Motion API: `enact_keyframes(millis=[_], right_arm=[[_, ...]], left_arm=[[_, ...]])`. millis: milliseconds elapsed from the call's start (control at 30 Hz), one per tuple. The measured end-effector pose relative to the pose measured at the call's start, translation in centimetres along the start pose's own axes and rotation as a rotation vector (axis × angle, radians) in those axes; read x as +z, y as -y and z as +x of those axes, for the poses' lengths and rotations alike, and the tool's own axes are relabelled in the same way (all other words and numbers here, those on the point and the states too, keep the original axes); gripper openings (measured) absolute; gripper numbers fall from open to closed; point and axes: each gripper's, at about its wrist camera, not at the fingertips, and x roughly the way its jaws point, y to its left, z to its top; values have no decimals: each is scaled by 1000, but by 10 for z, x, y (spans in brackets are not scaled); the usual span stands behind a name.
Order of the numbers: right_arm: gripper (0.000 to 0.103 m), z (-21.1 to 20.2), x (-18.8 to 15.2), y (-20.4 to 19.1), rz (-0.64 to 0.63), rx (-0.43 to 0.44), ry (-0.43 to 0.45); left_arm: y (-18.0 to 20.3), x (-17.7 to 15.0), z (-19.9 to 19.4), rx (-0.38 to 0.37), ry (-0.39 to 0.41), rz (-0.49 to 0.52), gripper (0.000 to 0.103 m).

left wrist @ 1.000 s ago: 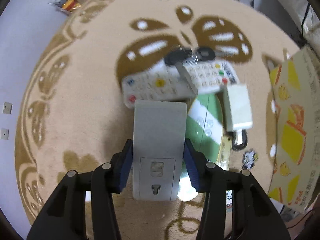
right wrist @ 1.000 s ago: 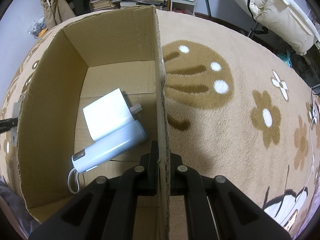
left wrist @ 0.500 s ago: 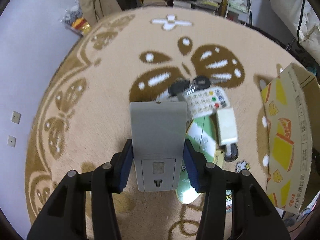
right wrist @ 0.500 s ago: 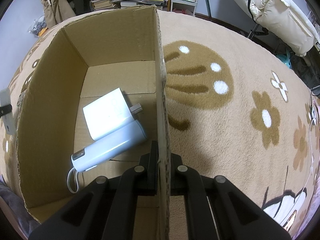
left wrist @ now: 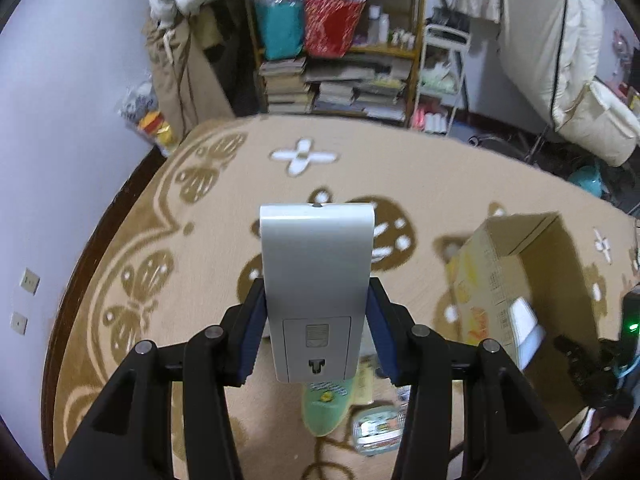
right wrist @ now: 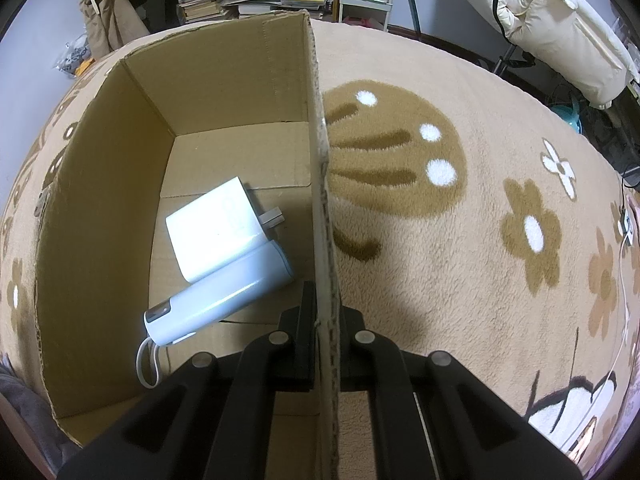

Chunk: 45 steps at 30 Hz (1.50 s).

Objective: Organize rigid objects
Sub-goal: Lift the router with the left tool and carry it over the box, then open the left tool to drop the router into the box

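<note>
L gripper clamps grey remote betw. pads, R gripper pinches cardboard box wall.

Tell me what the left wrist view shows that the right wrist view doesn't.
Left wrist only: the left hand-held gripper shut on a grey remote, battery cover facing up, plus a green card on the rug below.

Right wrist only: the right hand-held gripper clamped on the cardboard box wall, and a pale blue power bank lying inside.

Both: the box, the white charger in it, the patterned rug and bookshelf.
</note>
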Motion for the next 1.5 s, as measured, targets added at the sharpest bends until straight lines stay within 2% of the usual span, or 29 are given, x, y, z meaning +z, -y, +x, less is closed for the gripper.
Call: enact_keyframes(millis=[367,467,600,700,833,1033,1233,1500], right_arm=[[6,0,0,0,-1,-1,0],[6,0,0,0,-1,-1,0],[6,0,-1,2,8,7,-1],[6,0,0,7,28,30,1],[6,0,3,9,29,35,5],[6,0,1,11,26,38,7],[6,-3,-1,6,14,28,15],[6,-4,-1,5,12,26,15]], left_arm=[[75,20,-22,-47,69,126,47],[100,22,-24,-85,72,140,47],[129,24,-18,-157,54,139,47],[151,22,-9,-163,36,174,47],[172,19,8,-195,-17,170,47],[189,7,27,-191,-73,178,47],[190,1,45,-175,-133,181,47],[189,-3,55,-166,-163,181,47]])
